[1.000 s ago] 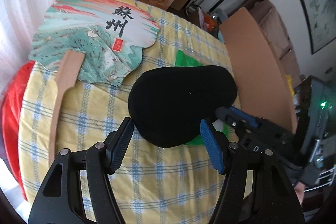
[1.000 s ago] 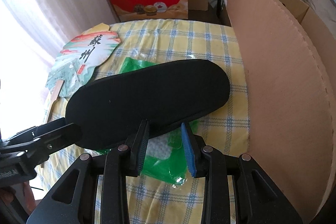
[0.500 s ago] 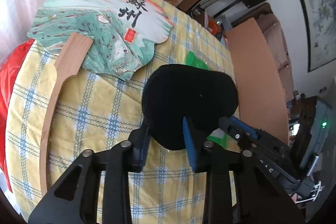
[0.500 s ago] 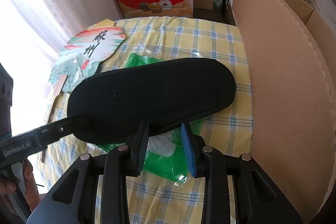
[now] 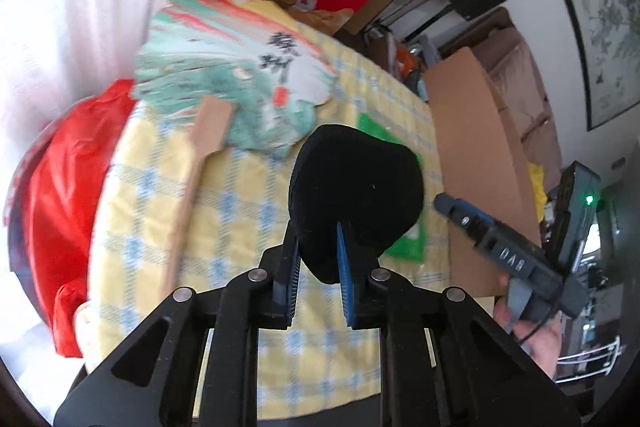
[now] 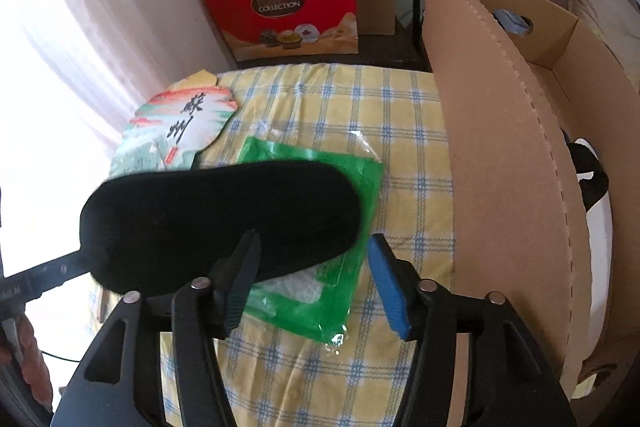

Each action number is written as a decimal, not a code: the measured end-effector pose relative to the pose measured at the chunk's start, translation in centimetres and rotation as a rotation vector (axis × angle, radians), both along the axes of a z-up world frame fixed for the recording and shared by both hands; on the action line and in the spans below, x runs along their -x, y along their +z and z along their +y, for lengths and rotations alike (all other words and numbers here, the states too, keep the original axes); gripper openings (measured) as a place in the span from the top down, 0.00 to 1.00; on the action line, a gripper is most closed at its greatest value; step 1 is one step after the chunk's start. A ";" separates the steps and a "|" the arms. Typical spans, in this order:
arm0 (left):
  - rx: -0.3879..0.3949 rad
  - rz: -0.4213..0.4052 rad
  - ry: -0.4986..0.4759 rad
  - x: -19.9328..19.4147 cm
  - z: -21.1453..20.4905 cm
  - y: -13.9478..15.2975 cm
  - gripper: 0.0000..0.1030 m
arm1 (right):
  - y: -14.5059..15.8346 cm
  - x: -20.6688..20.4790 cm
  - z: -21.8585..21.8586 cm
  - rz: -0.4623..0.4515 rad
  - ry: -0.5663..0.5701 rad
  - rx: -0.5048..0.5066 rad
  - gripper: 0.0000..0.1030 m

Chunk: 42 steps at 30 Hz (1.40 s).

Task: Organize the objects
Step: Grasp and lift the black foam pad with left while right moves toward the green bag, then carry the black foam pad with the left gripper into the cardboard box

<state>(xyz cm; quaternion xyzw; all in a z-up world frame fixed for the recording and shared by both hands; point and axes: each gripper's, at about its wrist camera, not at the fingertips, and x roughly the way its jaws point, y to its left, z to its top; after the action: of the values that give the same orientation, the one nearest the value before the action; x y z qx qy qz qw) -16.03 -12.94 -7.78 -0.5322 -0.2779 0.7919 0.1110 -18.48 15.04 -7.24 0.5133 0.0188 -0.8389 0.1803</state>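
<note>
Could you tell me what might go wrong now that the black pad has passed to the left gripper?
The left gripper pinches only one end of the long black pad, so it may droop or twist free. The right gripper, just opened, sits close and could snag it. The pad could also drag the green packet beneath.

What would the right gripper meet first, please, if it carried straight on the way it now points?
Most likely the green plastic packet lying on the yellow checked tablecloth: it sits directly ahead between the open right gripper fingers. The long black padded cushion overlaps only the left finger; depth is uncertain.
</note>
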 end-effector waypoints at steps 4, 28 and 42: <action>-0.012 -0.031 0.023 -0.7 -1.6 -0.7 0.83 | -0.8 0.8 -0.1 -0.025 -0.016 0.014 0.40; 0.027 -0.104 -0.014 -0.9 -0.3 -3.5 0.78 | -2.3 2.2 0.5 -0.136 -0.017 0.141 0.53; 0.004 -0.014 -0.034 -1.4 -0.1 0.9 0.78 | 3.2 0.6 1.8 -0.027 -0.012 0.142 0.60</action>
<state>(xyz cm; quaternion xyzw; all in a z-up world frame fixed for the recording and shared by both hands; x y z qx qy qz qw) -14.67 -13.06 -6.93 -0.5427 -0.2682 0.7866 0.1212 -19.05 16.89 -4.07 0.5105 -0.0462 -0.8323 0.2113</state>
